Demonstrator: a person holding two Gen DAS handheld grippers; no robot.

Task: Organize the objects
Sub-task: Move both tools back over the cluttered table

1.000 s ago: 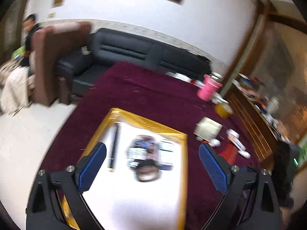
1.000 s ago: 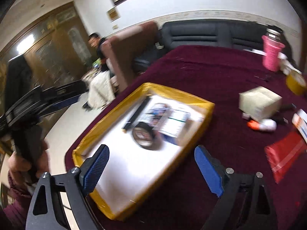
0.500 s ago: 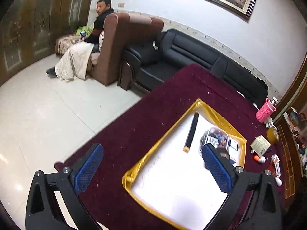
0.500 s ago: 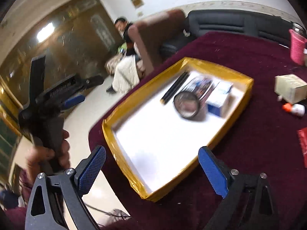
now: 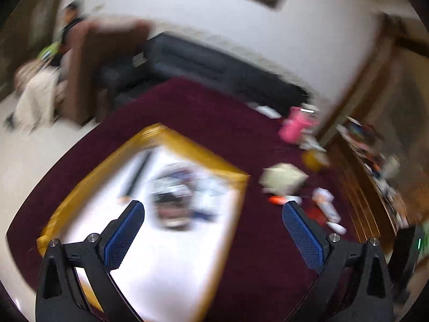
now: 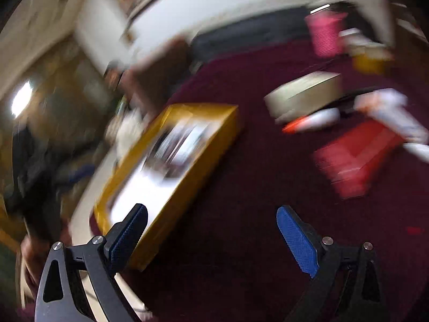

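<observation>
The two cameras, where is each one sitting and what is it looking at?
Left wrist: sits on the left gripper, looking down over its open blue fingers at the yellow tray.
Right wrist: sits on the right gripper, open too, looking at the maroon cloth; a hand shows at left.
Both share the tray, beige box and pink cup.

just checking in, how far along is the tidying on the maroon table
Partly done: the yellow-rimmed tray already holds a dark stick and a few blurred items. Nothing is in hand; the left gripper and right gripper are both open and empty. Left outside: a beige box, red packet and pink cup.
</observation>
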